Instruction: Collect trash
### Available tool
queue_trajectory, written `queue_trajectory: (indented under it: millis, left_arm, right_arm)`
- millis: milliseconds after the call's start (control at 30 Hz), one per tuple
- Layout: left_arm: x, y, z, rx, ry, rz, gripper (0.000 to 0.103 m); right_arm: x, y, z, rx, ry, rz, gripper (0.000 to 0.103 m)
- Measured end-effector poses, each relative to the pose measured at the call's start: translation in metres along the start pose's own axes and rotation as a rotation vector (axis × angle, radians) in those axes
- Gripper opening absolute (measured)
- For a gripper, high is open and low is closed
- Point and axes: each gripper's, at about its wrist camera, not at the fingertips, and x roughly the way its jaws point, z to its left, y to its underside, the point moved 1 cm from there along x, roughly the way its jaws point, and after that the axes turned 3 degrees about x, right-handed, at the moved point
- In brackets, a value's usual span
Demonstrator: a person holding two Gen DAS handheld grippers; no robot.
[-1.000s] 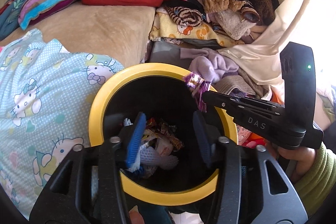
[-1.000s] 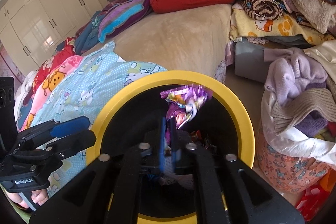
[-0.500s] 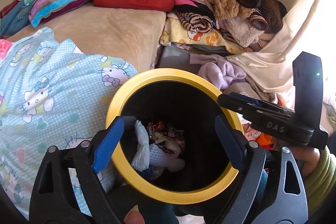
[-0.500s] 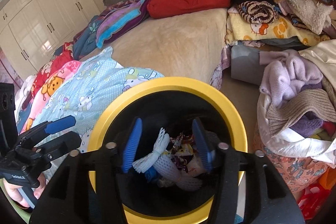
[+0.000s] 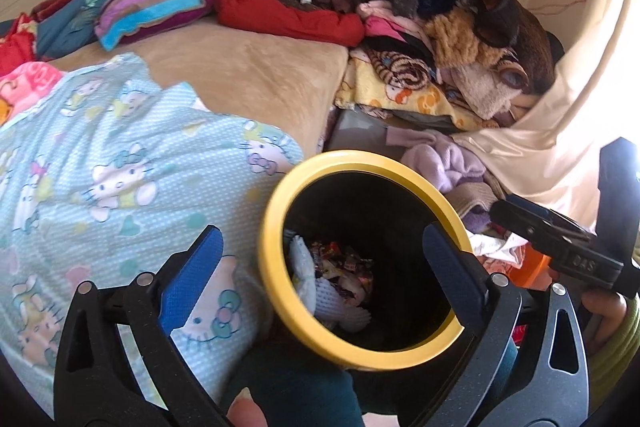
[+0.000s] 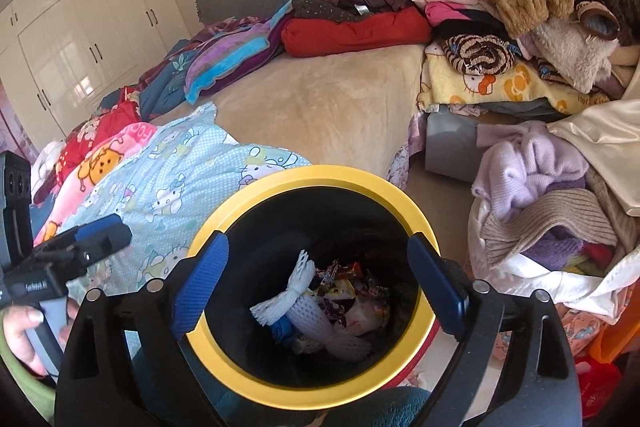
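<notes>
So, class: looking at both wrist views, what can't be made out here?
- Bin floor: right wrist view, buried under the wrappers and foam net.
- Bin's outer wall and base: both views, hidden by the rim and claw frames.
- Bed's far corner: left wrist view, covered by the clothes pile.
- Person: only hands and green sleeves, cut by the edges.

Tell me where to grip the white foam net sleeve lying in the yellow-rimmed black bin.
Take the white foam net sleeve at its pinched waist, coming straight down through the yellow-rimmed black bin mouth. It is narrowest there, and its upper end flares out; wrappers crowd its right side.
</notes>
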Motion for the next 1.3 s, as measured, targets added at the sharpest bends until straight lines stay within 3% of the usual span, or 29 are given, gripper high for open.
queue_trajectory:
  millis: [167, 467, 733, 900, 1100, 1300]
  left_arm:
    - [-0.017, 0.002, 0.012, -0.021, -0.035, -0.027, 0.092]
    - [-0.052, 0.023, 0.037, -0.042, -0.143, -0.084, 0.092]
    - [-0.091, 0.044, 0.052, -0.022, -0.246, -0.184, 0.092]
    - [-0.115, 0.058, 0.056, -0.013, -0.295, -0.254, 0.092]
    - [-0.142, 0.077, 0.061, 0.005, -0.34, -0.358, 0.092]
    - [-0.153, 0.09, 0.067, -0.013, -0.349, -0.405, 0.092]
  right_arm:
    - [-0.009, 0.006, 0.015, -0.018, 0.003, -0.022, 0.096]
    - [-0.015, 0.021, 0.047, -0.039, 0.005, -0.074, 0.096]
    - [-0.025, 0.04, 0.078, -0.013, -0.044, -0.162, 0.097]
    - [-0.037, 0.06, 0.102, -0.045, -0.027, -0.266, 0.097]
    - [-0.052, 0.087, 0.127, -0.086, 0.051, -0.405, 0.097]
    - [-0.061, 0.102, 0.145, -0.168, 0.087, -0.517, 0.097]
